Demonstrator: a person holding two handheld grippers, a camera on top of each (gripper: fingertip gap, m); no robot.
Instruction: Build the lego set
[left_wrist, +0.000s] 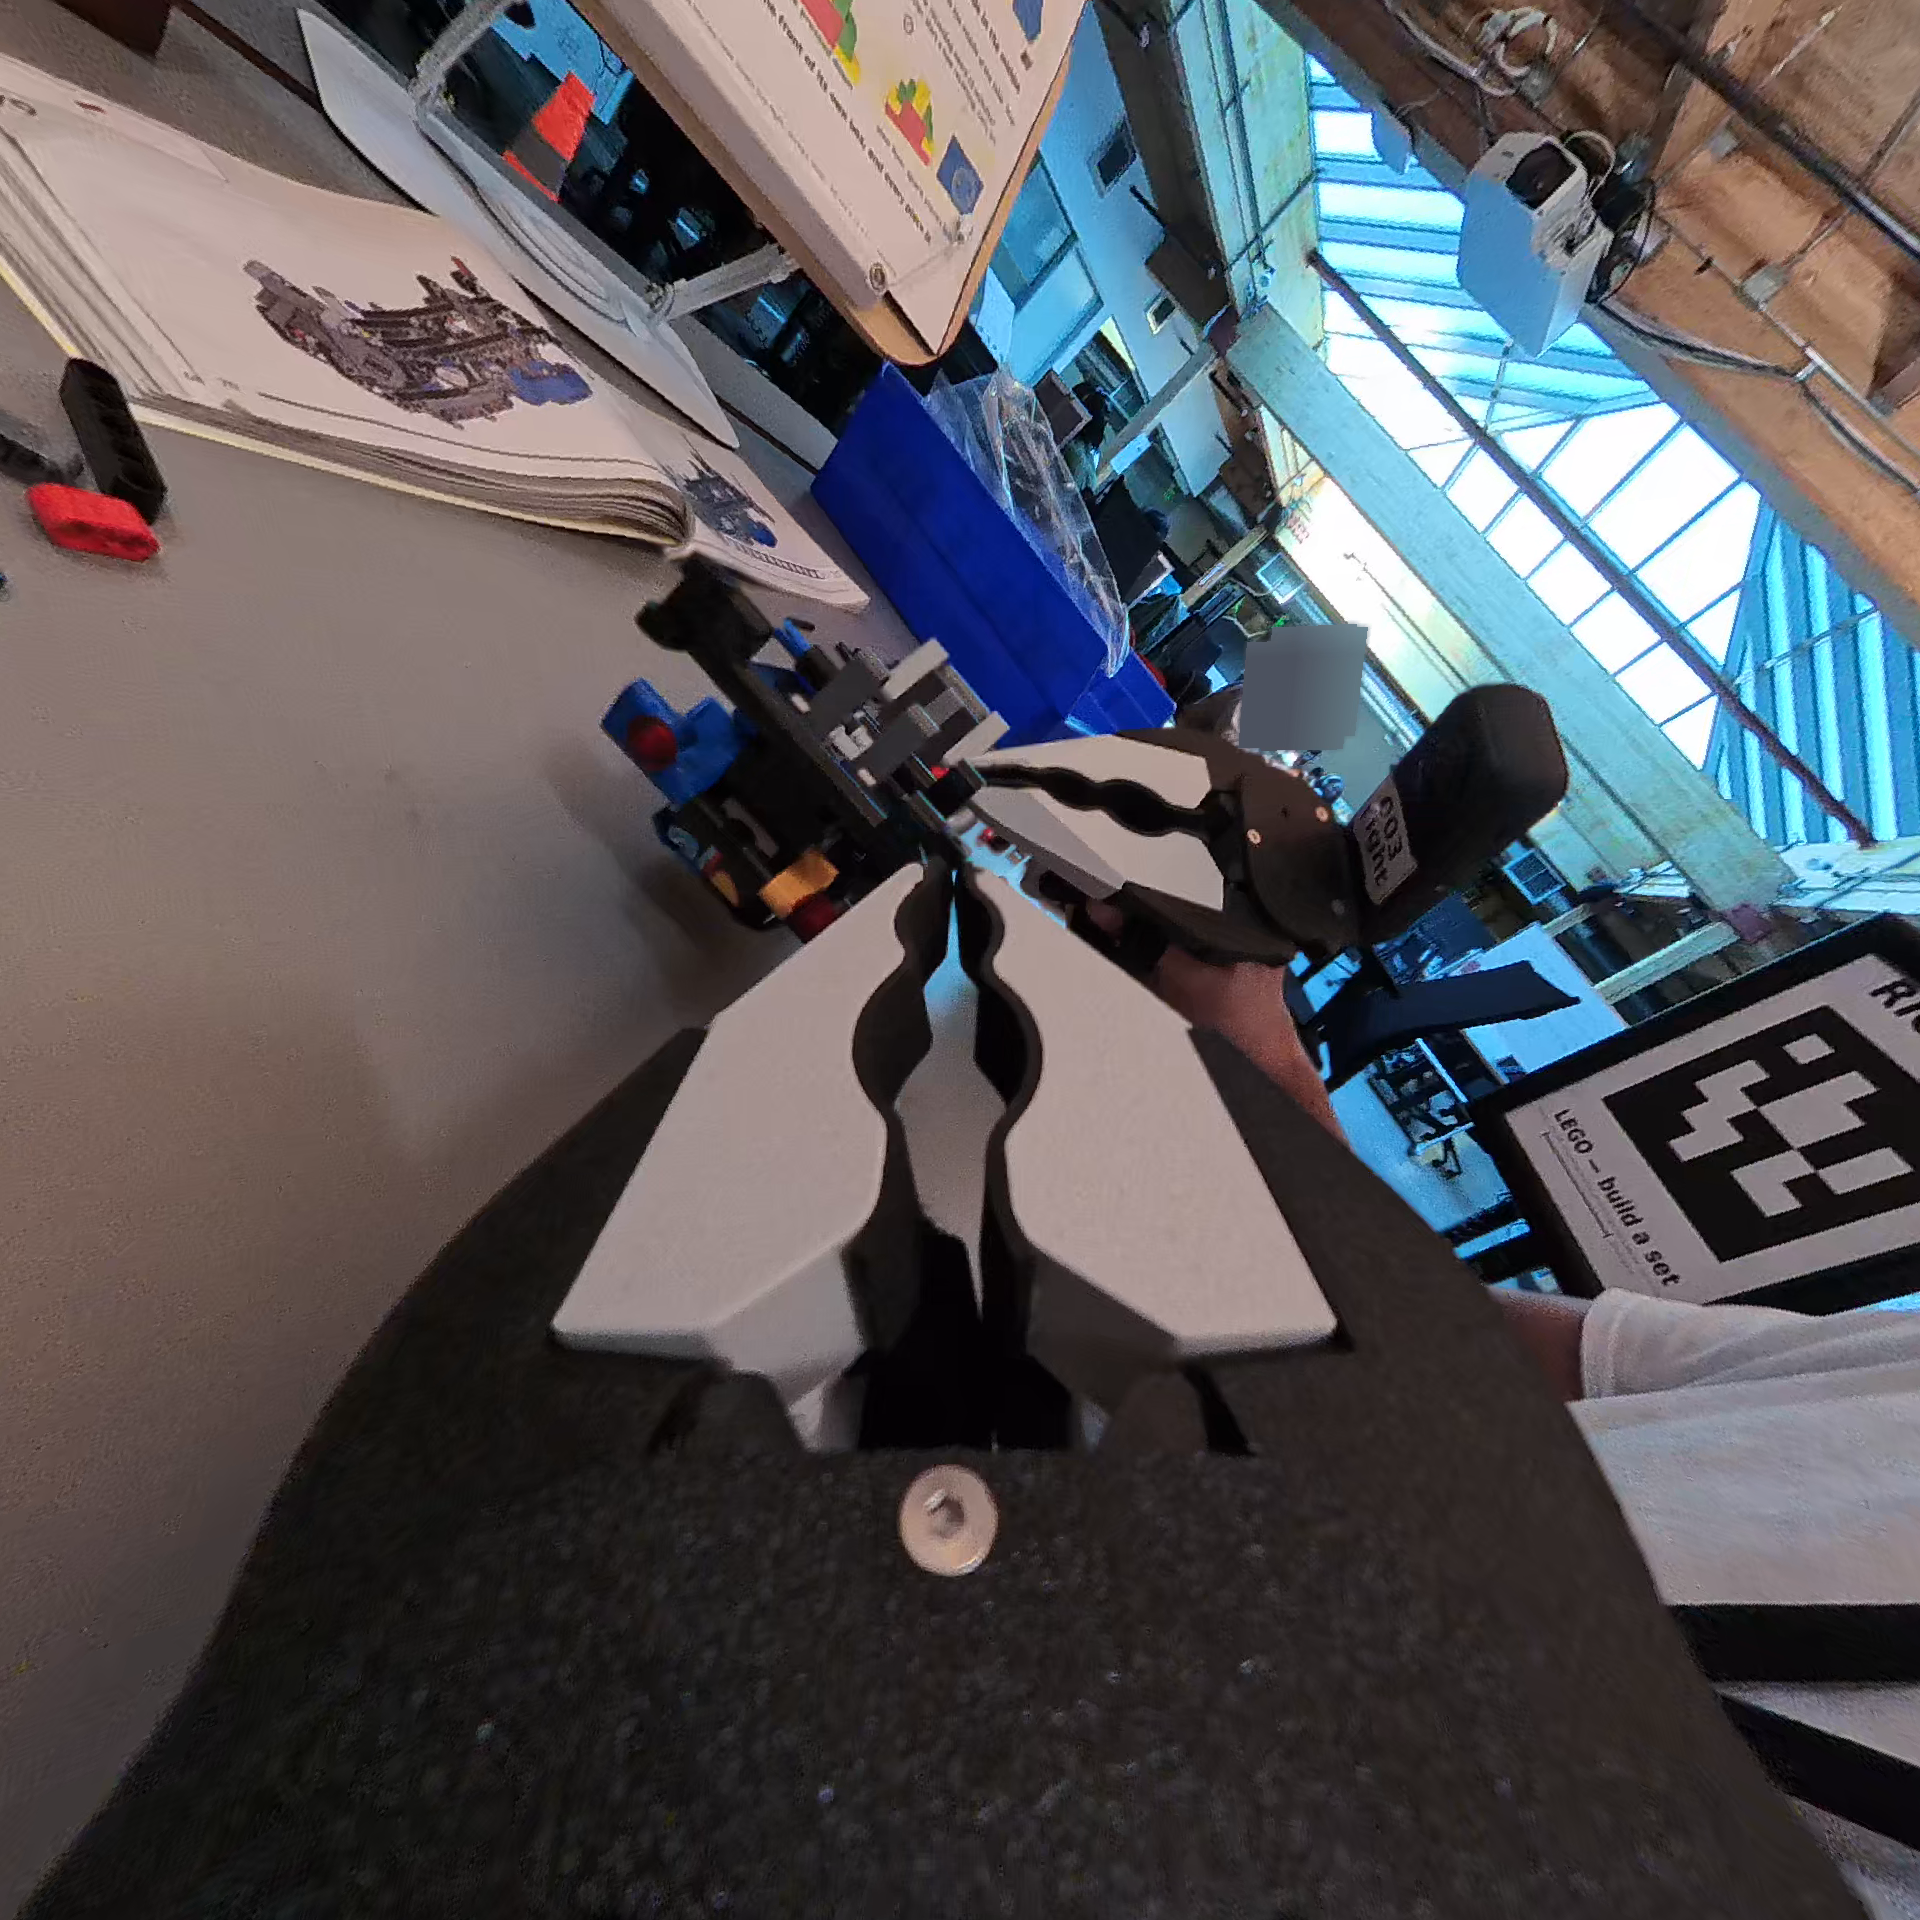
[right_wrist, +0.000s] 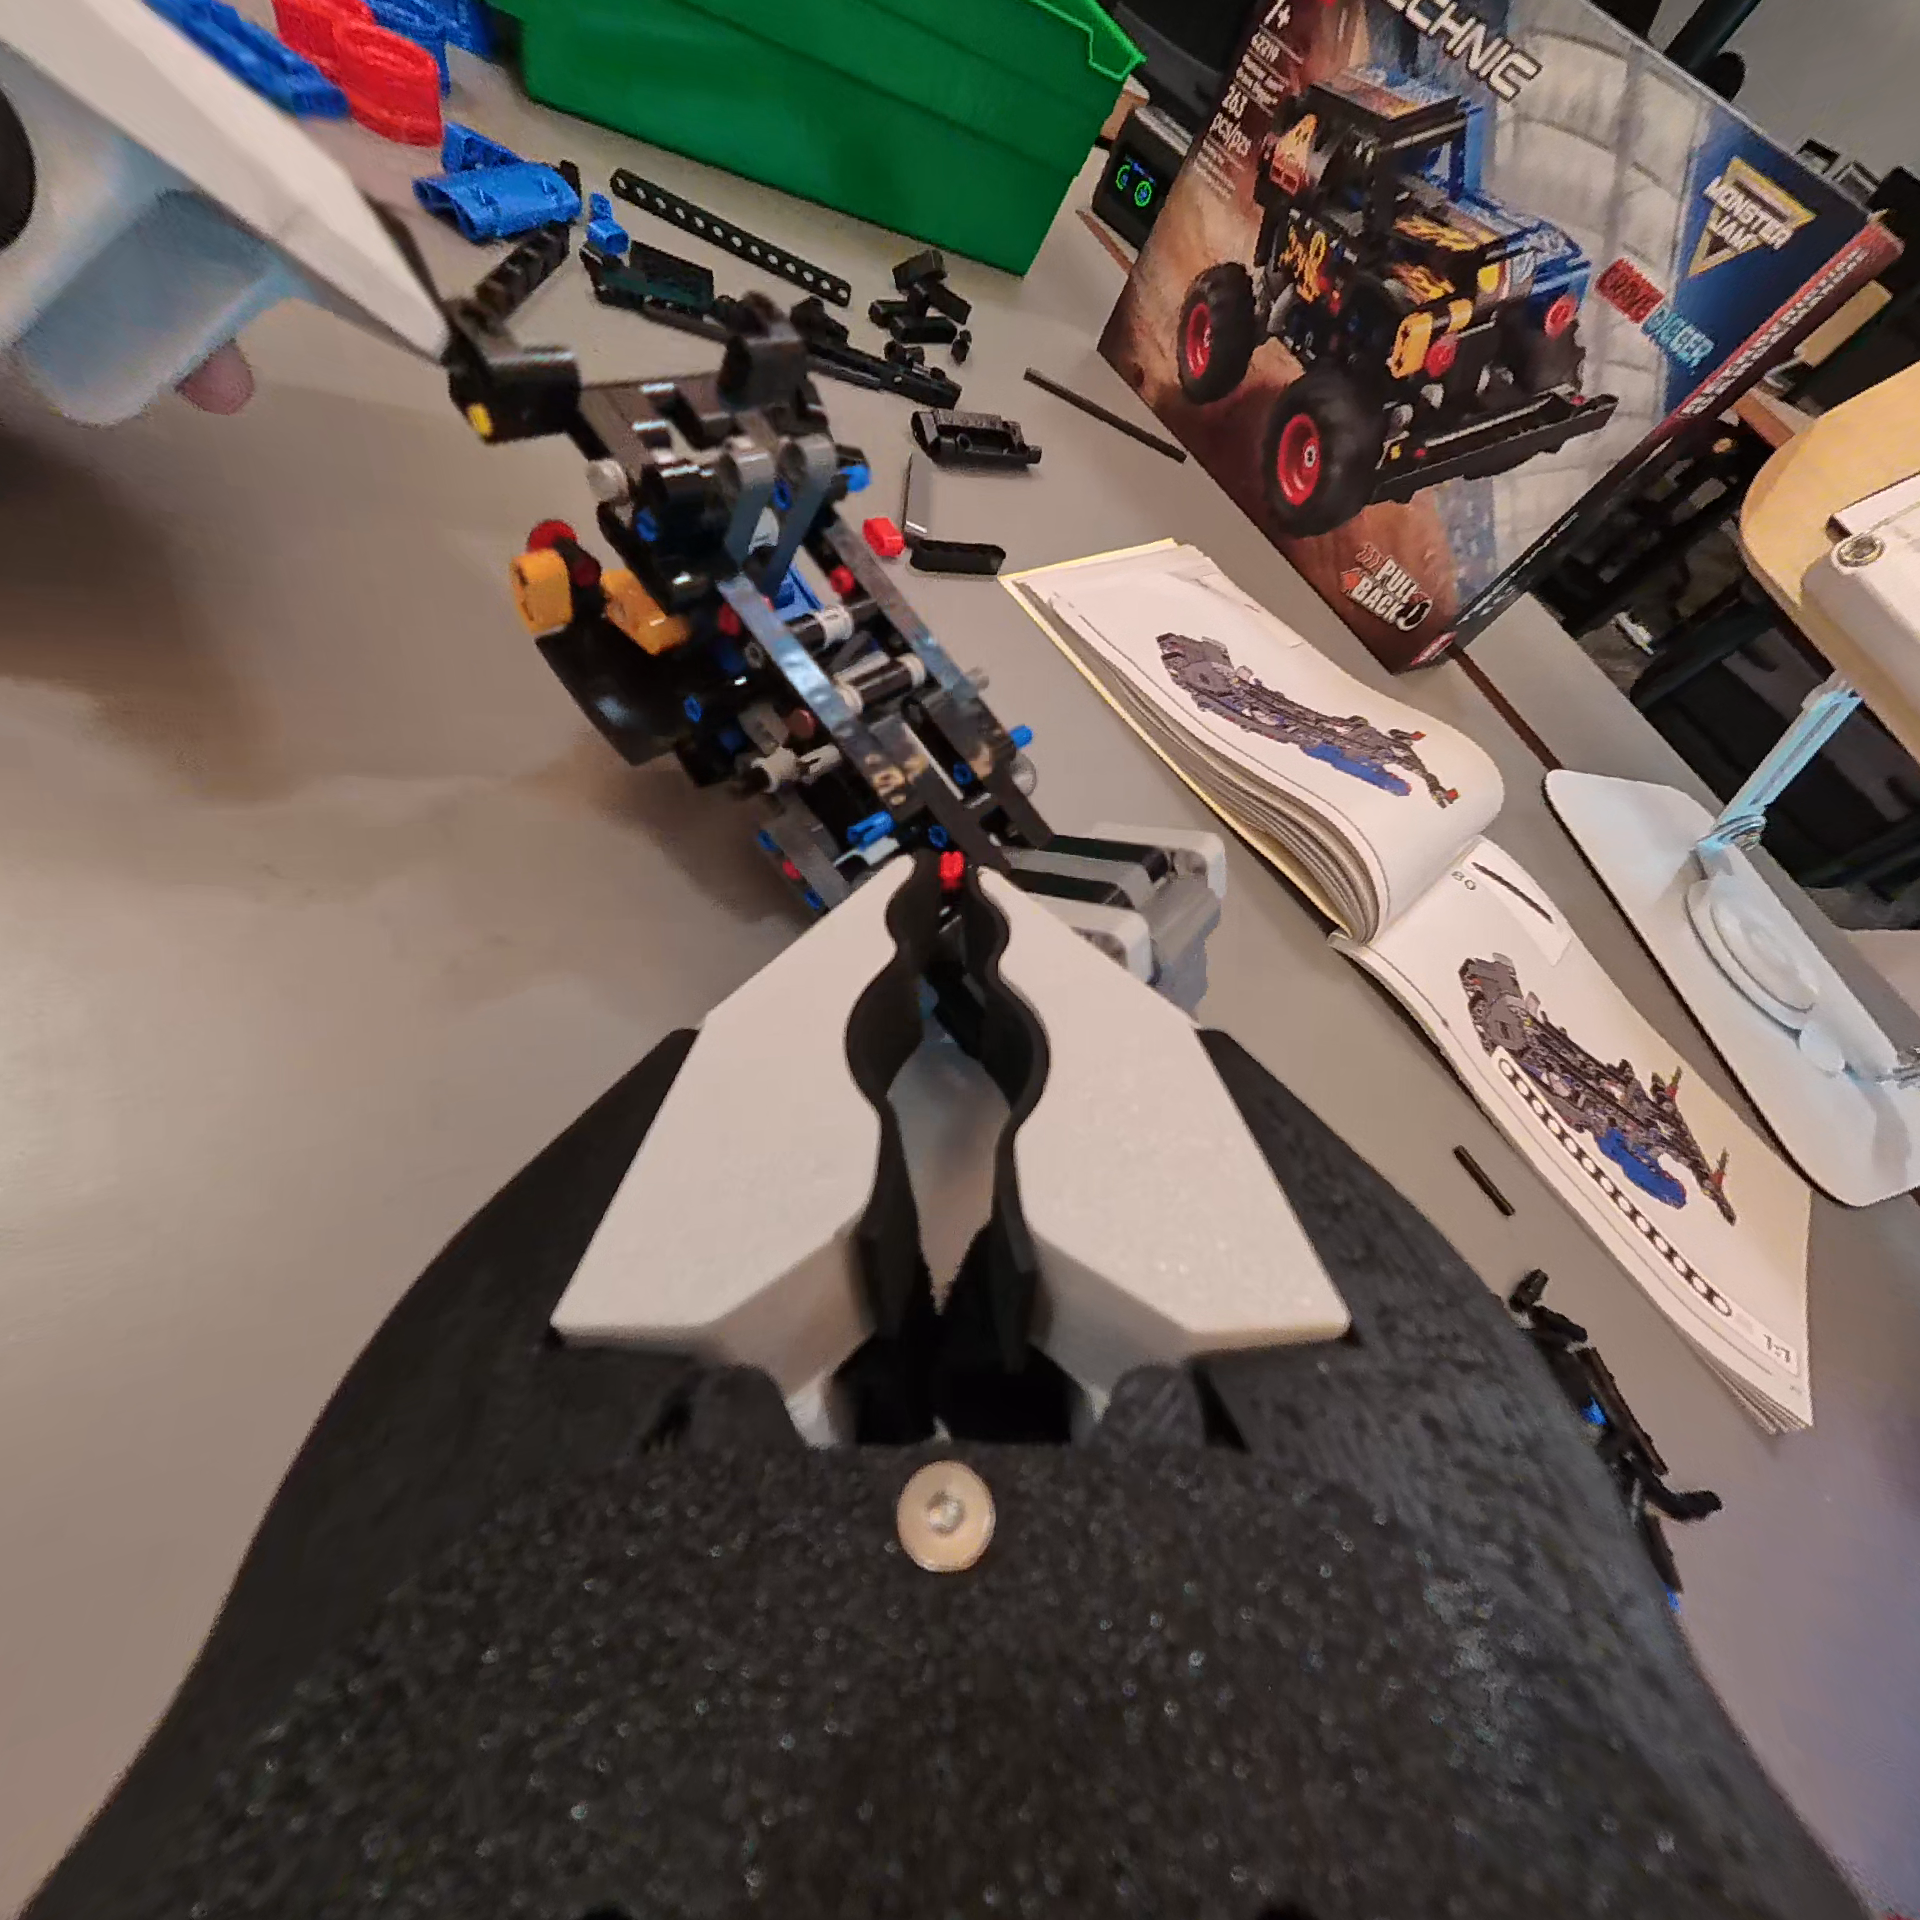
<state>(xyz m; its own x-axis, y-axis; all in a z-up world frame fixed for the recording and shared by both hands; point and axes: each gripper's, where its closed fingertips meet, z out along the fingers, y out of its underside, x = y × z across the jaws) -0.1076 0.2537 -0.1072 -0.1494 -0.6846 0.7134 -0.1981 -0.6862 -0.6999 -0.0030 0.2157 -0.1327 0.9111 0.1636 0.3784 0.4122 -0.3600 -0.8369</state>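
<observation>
The partly built lego truck chassis (right_wrist: 769, 644), black with blue pins and yellow and red parts, stands tilted over the grey table (right_wrist: 260, 935). My right gripper (right_wrist: 948, 875) is shut on its near end, by a small red pin. My left gripper (right_wrist: 442, 327) reaches in from the upper left and grips the black far end. In the left wrist view the chassis (left_wrist: 769, 769) lies just past my left gripper (left_wrist: 951, 881), whose jaws are closed on its edge. The right gripper (left_wrist: 977, 777) meets it from the right.
An open instruction booklet (right_wrist: 1382, 790) lies right of the chassis, with the set's box (right_wrist: 1434, 312) behind it. A green bin (right_wrist: 831, 125) and loose black, blue and red parts (right_wrist: 727, 239) sit at the back. A white stand base (right_wrist: 1714, 956) is at the right. A blue bin (left_wrist: 956, 561) stands beyond. My hands' fingertips stand some 12 cm from each other.
</observation>
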